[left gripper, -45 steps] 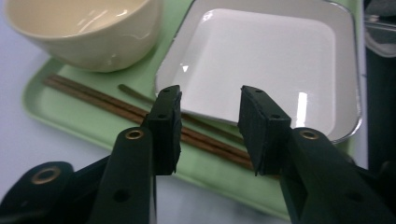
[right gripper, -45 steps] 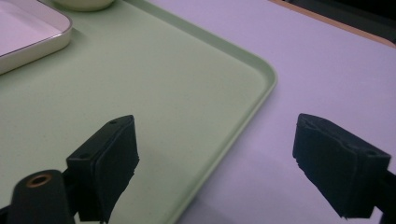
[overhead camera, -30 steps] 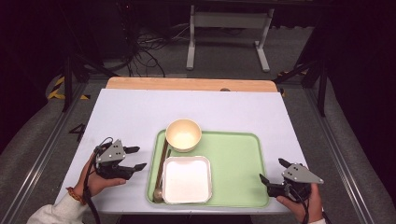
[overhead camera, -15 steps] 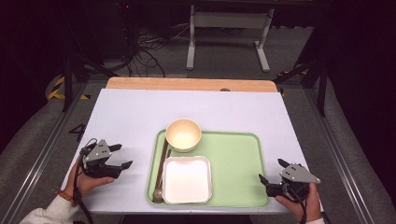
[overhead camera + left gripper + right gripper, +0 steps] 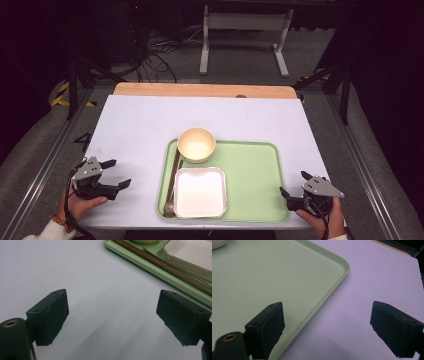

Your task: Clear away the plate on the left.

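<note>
A light green tray (image 5: pixel 250 170) lies on the white table top. On it stand a cream bowl (image 5: pixel 196 144) at its far left corner and a white square dish (image 5: pixel 200 192) in front of the bowl. A wooden utensil (image 5: pixel 175 175) lies along the tray's left rim. My left gripper (image 5: pixel 118 173) rests left of the tray near the table's front edge. Its jaws have just been opening and are open with nothing between them. In the left gripper view the left gripper (image 5: pixel 112 312) frames bare table, with the tray (image 5: pixel 150 270) ahead. My right gripper (image 5: pixel 294 183) is open at the tray's near right corner (image 5: pixel 274 272).
A wooden strip (image 5: pixel 200 90) runs along the table's far edge. Beyond it a white metal stand (image 5: pixel 245 30) and cables sit on the dark floor. Metal rails flank the table on both sides.
My left gripper has drawn back to the left, away from the tray and toward the front edge, and its jaws stand wider. The right gripper has stayed put.
</note>
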Motion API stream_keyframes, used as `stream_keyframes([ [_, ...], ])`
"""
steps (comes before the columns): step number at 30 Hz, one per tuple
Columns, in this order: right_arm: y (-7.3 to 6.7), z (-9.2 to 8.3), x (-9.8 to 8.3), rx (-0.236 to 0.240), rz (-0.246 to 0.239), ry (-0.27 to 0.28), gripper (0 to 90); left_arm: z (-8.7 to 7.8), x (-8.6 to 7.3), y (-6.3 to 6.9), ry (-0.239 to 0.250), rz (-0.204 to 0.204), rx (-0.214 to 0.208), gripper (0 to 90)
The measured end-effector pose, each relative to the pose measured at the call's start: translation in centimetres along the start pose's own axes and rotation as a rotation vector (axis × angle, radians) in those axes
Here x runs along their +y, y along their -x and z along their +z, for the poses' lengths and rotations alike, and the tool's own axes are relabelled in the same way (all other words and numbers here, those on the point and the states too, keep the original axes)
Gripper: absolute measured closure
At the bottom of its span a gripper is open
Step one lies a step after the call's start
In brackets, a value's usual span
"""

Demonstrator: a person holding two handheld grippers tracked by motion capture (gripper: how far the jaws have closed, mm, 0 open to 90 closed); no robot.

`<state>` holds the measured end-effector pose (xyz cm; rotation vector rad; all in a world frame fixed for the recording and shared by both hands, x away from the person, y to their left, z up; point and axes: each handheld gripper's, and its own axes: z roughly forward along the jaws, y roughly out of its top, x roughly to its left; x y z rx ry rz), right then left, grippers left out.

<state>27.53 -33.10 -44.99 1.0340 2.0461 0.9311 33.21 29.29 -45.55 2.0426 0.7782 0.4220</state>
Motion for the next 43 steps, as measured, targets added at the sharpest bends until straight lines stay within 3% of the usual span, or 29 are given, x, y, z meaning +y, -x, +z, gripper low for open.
stream_keyframes([
  [3, 0.0, 0.1, 0.0, 0.001, -0.004, -0.002, 12.7, -0.1, -0.1, 0.0, 0.005, -0.013, 0.003, 10.0],
  [9, -0.1, 0.3, 0.0, 0.004, -0.009, -0.004, 12.9, 0.0, 0.1, 0.3, 0.003, 0.011, -0.002, 9.3],
  [21, -0.4, 0.2, 0.2, 0.001, -0.009, 0.004, 12.9, 0.3, 0.0, 0.4, -0.011, 0.000, -0.016, 9.0],
  [24, -0.4, 0.2, 0.2, 0.003, -0.008, 0.001, 12.9, 0.4, 0.1, 0.4, -0.012, 0.016, -0.011, 9.0],
  [31, -0.3, -0.1, -0.1, 0.005, 0.005, 0.005, 12.9, 0.7, 0.5, 0.3, 0.005, -0.010, -0.016, 9.0],
  [35, -0.2, -0.2, -0.3, -0.003, 0.013, 0.001, 13.0, 0.8, 0.6, 0.4, -0.006, 0.025, -0.017, 9.0],
  [43, -0.2, -0.1, -0.4, -0.004, 0.010, -0.003, 12.9, 1.0, 0.7, 0.4, -0.006, 0.020, -0.028, 8.9],
])
